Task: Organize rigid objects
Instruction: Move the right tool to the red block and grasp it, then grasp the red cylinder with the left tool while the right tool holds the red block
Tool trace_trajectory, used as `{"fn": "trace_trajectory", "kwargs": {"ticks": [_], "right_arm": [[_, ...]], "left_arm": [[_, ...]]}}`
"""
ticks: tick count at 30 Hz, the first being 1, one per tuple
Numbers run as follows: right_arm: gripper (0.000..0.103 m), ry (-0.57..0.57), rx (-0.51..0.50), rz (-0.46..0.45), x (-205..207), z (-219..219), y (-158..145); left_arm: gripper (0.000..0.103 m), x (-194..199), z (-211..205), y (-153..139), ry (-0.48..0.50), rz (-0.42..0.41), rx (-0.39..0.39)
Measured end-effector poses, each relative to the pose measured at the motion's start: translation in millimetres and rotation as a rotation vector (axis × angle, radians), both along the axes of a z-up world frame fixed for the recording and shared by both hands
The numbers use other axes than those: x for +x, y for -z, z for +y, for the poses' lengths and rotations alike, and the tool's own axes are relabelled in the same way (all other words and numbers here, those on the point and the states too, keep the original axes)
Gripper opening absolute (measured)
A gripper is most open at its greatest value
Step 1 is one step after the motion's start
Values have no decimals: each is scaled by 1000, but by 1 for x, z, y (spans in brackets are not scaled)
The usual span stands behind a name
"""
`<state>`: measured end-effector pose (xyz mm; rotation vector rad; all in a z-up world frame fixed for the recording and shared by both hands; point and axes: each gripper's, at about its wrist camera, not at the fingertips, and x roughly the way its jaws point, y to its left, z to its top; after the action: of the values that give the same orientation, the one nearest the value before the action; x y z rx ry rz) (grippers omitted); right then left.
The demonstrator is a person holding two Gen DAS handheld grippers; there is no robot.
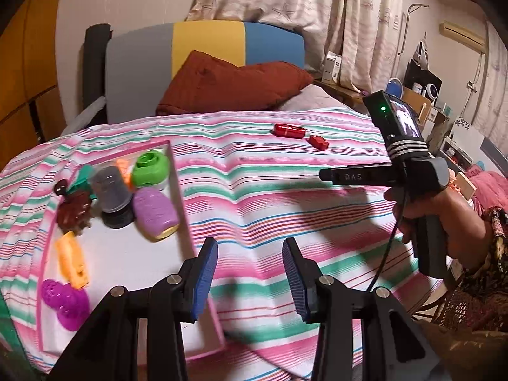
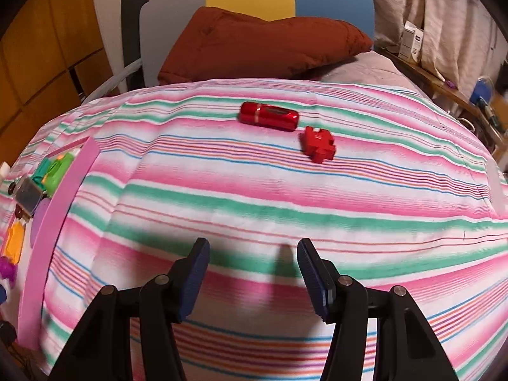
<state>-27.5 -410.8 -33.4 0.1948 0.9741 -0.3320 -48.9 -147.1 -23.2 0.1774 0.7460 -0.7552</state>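
Two red toys lie on the striped bedspread (image 2: 254, 197), well apart from the pink-rimmed tray (image 1: 177, 190); the shiny red capsule (image 2: 269, 116) sits at about twelve o'clock from the right claw (image 2: 252, 277), and the red puzzle-shaped block (image 2: 318, 144) lies just beside it, nearer one o'clock. Both claws are empty; the right claw stands wide with only bedspread between its pads; the left claw (image 1: 250, 281) is open too, and hangs over the tray's near corner. The tray already holds a green toy (image 1: 150, 165), a purple toy (image 1: 155, 211), a grey cup (image 1: 111, 189) and more.

To do this step well, the right claw should likely reach forward, straddle one red toy across its narrow side, and close gently; the capsule may roll.

The tray's near end is cut off in both views; the toys at its far left are blurry and hard to name.
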Motion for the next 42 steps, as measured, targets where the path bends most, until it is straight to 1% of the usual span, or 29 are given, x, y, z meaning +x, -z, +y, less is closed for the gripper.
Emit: {"fn": "trace_trajectory", "kwargs": {"ticks": [4,7,11,16,18,20,21,23,24,25,27,30,33,36,40,42], "right_arm": [[62,20,-28,-34,9,-23,1],[63,68,-43,-28,21,-50,-1],[63,132,-6,-43,38,-86,-6],[63,135,18,-11,70,-108,4],[63,133,30,-13,76,-112,10],[60,129,42,-4,83,-115,19],[53,128,45,2,84,-116,23],[46,118,12,-18,84,-115,25],[40,106,9,-25,84,-114,25],[36,95,3,-34,82,-114,25],[33,93,12,-45,77,-114,25],[33,102,30,-55,68,-116,25],[33,105,1,-42,59,-112,24],[33,163,-10,-45,45,-116,24],[33,244,-7,-63,29,-121,24],[33,249,2,-74,26,-123,24]], "left_arm": [[42,3,-10,1,8,25,-5],[42,2,-14,1,21,22,3],[42,-1,-21,2,38,11,28],[42,1,-30,3,52,19,49],[42,3,-32,1,56,16,52],[42,6,-36,-1,57,16,54],[42,8,-38,-2,57,18,54],[42,14,-44,-4,56,21,52],[42,16,-47,-5,58,21,52],[42,19,-52,-6,61,22,51],[42,23,-61,-8,66,23,46],[42,34,-80,-12,80,33,39],[42,49,-102,-19,87,52,14],[42,69,-133,-27,71,68,1],[42,103,-172,-26,49,129,3],[43,121,-196,-22,36,158,33]]}}
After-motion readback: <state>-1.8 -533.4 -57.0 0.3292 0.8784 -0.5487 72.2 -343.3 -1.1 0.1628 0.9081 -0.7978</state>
